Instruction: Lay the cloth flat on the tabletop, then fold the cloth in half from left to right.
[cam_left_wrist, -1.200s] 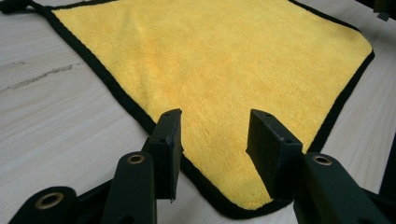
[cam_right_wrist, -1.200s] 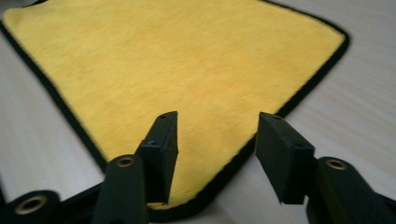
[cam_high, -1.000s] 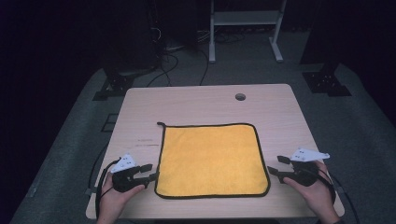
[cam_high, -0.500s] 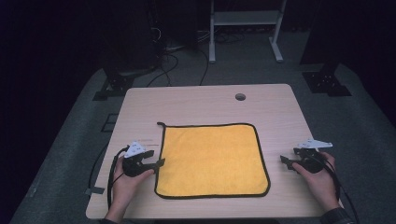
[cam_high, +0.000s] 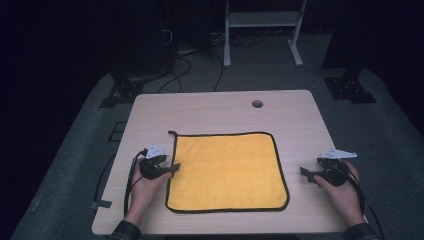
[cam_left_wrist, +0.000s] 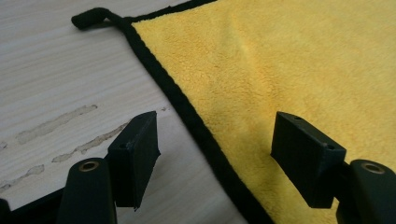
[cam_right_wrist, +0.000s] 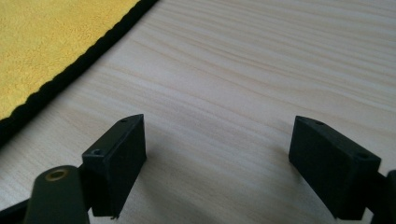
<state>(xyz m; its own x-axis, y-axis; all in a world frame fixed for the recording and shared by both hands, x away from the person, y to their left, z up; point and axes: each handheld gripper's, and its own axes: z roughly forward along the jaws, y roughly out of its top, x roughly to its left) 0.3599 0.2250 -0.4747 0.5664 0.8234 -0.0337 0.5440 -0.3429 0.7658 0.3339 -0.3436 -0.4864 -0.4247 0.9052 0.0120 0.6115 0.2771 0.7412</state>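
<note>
A yellow cloth (cam_high: 227, 172) with a black hem lies flat on the wooden table (cam_high: 210, 110). My left gripper (cam_high: 172, 167) is at the cloth's left edge, low over the table. In the left gripper view its jaws (cam_left_wrist: 215, 135) stand open and have just been opening. The cloth's black hem (cam_left_wrist: 196, 126) runs between them untouched. My right gripper (cam_high: 305, 174) is off the cloth's right side. Its jaws (cam_right_wrist: 217, 144) are open and have just been opening wider, with bare wood between them and the cloth (cam_right_wrist: 42, 42) off to their left.
A small black loop (cam_high: 171, 133) sticks out at the cloth's far left corner. A round hole (cam_high: 257, 103) is in the table near its far edge. Beyond the table are a white frame (cam_high: 260, 30) and cables on the dark floor.
My left gripper has moved away from the table's front edge and in to the cloth's left hem. The right gripper has shifted slightly farther back. Both pairs of jaws stand wider.
</note>
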